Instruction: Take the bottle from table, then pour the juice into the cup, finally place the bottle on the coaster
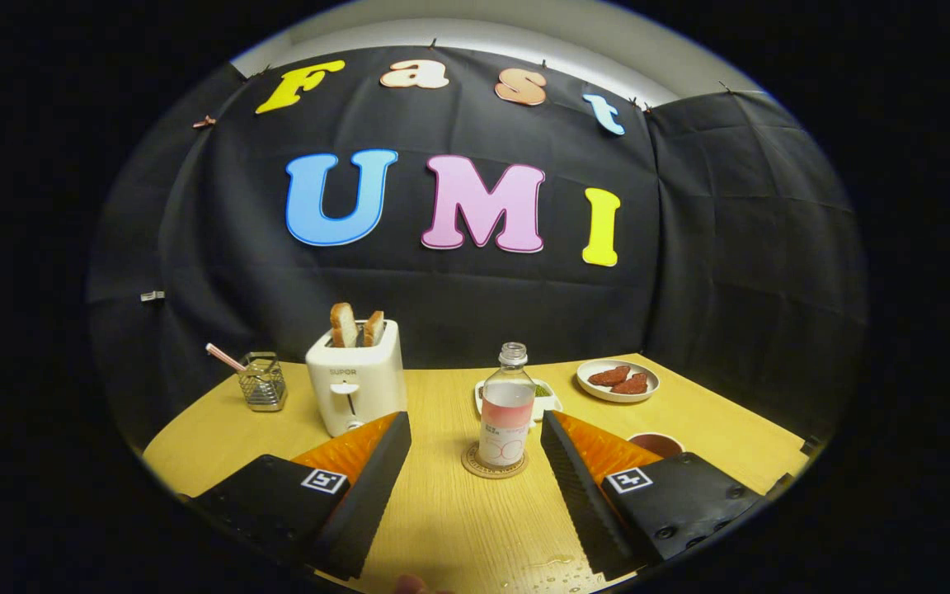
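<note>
A clear bottle (505, 411) with a little pink juice and no cap stands upright on a round cork coaster (494, 462) on the wooden table (450, 511). My gripper (475, 433) is open, its fingers spread wide, and the bottle stands just ahead of the tips, a little nearer the right finger, apart from both. A brown cup (656, 444) sits right of the bottle, partly hidden behind the right finger (574, 470).
A white toaster (355, 384) with two slices of toast stands at the left beyond the left finger. A wire holder (262, 381) sits further left. A small white dish (547, 398) lies behind the bottle, and a plate of reddish food (617, 379) at the back right. Drops of liquid (562, 569) lie near the table's front edge.
</note>
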